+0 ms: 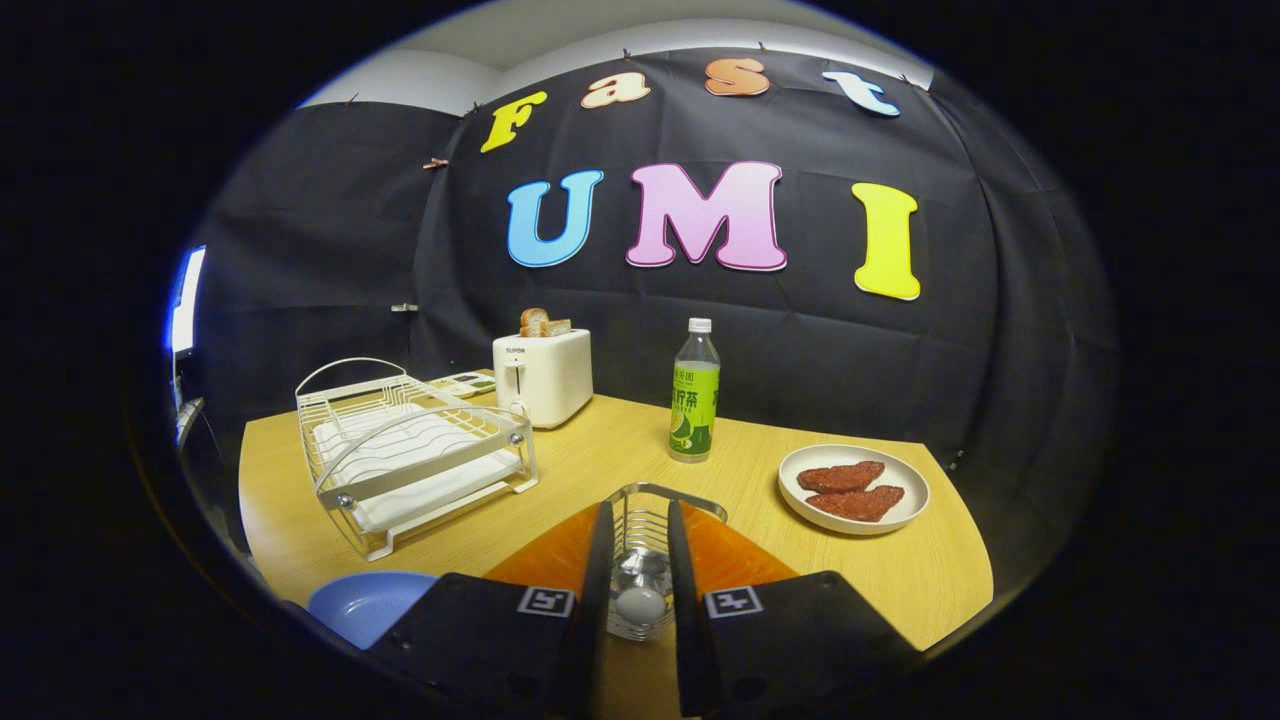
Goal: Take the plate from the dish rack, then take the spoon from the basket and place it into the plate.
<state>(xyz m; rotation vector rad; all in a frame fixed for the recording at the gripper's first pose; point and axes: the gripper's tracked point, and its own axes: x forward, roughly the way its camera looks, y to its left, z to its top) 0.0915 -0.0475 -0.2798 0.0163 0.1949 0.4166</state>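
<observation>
— Where's the spoon (641, 604)?
— Shiny metal, standing in the wire basket (640, 520) at the desk's (620, 450) near edge. The gripper (640, 535) fingers straddle it, slightly apart, not pressing.
— Any writing?
— Toaster (545, 375) logo, too small to read.
</observation>
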